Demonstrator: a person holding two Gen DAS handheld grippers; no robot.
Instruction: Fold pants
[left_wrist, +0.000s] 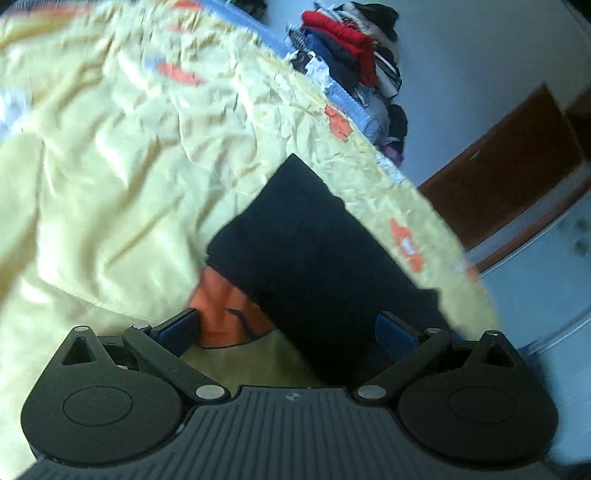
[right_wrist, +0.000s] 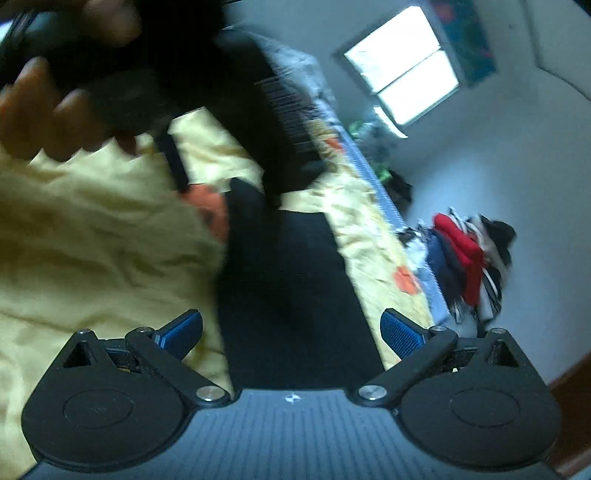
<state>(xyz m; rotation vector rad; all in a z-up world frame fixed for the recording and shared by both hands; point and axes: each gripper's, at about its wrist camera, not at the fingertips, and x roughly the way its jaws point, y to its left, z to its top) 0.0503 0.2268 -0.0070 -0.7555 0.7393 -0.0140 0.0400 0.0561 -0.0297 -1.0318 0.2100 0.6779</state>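
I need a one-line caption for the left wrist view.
Open left tongs poised over dark pants on a yellow bedsheet.

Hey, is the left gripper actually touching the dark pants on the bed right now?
Cannot tell. In the left wrist view the left gripper is open astride the dark folded pants on the yellow bedsheet, but motion blur hides any contact.

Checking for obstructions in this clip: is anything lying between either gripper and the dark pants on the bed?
Nothing visible blocks either one. The left gripper and right gripper are both open, with the pants directly ahead on the yellow bedsheet. The clothes pile lies beyond the bed, out of the way.
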